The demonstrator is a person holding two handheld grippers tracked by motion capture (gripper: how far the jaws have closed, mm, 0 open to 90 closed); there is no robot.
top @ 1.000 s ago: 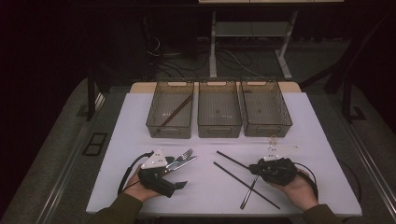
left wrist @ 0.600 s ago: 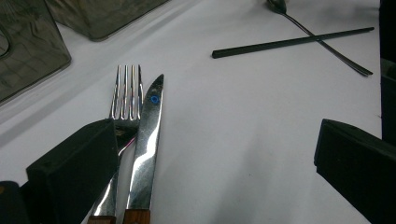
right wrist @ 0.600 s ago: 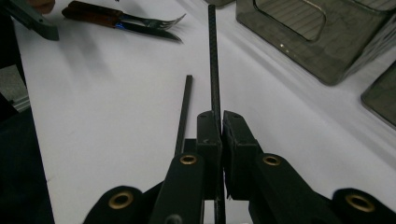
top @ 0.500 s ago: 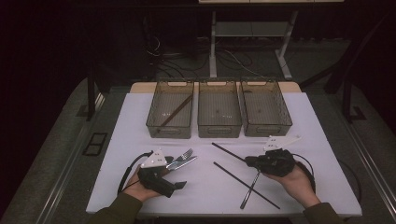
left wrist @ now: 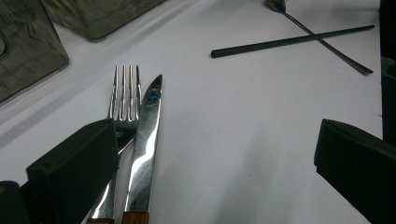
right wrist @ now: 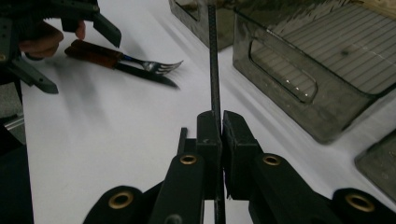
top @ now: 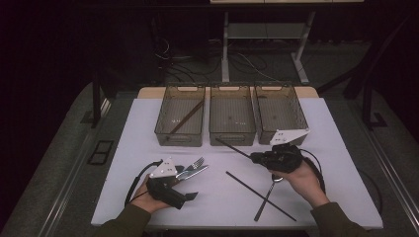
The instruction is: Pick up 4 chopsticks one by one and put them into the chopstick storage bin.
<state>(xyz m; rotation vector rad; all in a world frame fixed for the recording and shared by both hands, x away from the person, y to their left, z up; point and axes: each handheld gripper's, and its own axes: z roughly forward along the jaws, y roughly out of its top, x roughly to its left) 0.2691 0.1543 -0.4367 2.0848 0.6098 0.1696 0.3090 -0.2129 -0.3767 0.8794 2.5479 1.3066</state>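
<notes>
Since a second earlier, my right gripper [top: 253, 158] had lifted its black chopstick [top: 232, 148] off the white table [top: 326, 133] and carried it toward the three clear bins [top: 232, 136]. Its jaws were pinched tight on the stick. A second chopstick [top: 259, 195] lay crossed with a spoon [top: 267, 197]. My left gripper [top: 190, 185] rested beside the fork [left wrist: 123, 93] and knife [left wrist: 147, 135], jaws spread wide.

Legible text, labels, brands, numbers, signs: none. No marking can be read on any item in view.
</notes>
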